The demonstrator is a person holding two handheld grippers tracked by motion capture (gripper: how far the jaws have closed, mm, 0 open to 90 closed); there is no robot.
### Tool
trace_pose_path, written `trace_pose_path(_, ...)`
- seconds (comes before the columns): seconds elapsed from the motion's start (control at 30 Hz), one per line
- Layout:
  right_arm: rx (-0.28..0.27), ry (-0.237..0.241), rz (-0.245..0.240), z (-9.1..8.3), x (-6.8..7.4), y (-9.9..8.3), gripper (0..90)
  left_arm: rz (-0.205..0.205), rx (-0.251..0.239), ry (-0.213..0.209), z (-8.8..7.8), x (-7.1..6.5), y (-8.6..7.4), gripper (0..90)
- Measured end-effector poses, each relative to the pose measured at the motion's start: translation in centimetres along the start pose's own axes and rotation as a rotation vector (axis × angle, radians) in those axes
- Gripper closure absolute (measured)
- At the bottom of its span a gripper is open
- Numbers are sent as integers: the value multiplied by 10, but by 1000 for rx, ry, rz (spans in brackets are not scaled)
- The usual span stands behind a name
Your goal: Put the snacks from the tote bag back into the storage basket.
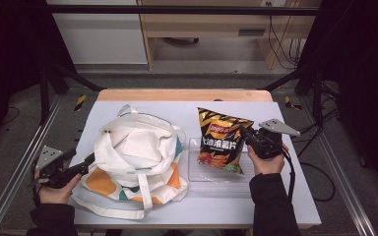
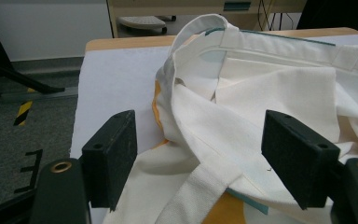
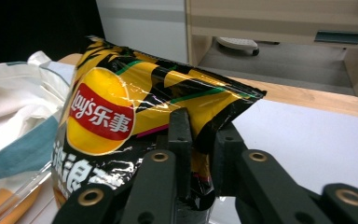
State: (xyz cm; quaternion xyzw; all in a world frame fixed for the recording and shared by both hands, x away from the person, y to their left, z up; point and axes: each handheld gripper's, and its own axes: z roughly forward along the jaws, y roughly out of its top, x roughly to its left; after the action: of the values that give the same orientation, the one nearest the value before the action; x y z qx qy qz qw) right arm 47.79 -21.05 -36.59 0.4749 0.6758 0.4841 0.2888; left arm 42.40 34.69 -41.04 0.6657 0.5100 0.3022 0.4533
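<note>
Your right gripper [image 3: 200, 154] clamps the Lay's crisp packet [image 3: 135, 116] for bagging; your left gripper [image 2: 200, 158], jaws wide, straddles the tote bag [image 2: 270, 93] empty.

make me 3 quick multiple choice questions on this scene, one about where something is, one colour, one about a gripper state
1. Where does the tote bag lie relative to the chip bag?
A. to its left in the high view
B. to its right in the high view
C. on top of it

2. Which colours mark the chip bag?
A. black and yellow with a red logo
B. plain blue
C. green and white

3. What is the right gripper doing?
A. hanging open over the table
B. shut on the chip bag's edge
C. gripping the tote bag

Answers: 1 A, the tote sits on the left half of the table. 2 A, the wrapper shows it. 3 B, its jaws pinch the bag.
</note>
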Motion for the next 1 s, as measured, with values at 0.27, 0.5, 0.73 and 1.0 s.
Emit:
trace_pose_path(0.27,-40,-27,-11,-13,5,4,643,-6,1,1,0,1,0,268)
trace_pose_path(0.5,-156,-58,-30,-29,16,21,513,-5,3,2,0,1,0,268)
trace_pose_path(0.73,-164,26,-73,-26,45,35,495,-1,7,2,0,0,0,269)
trace_pose_path(1.0,-52,12,-131,21,72,37,501,-4,4,1,0,2,0,269)
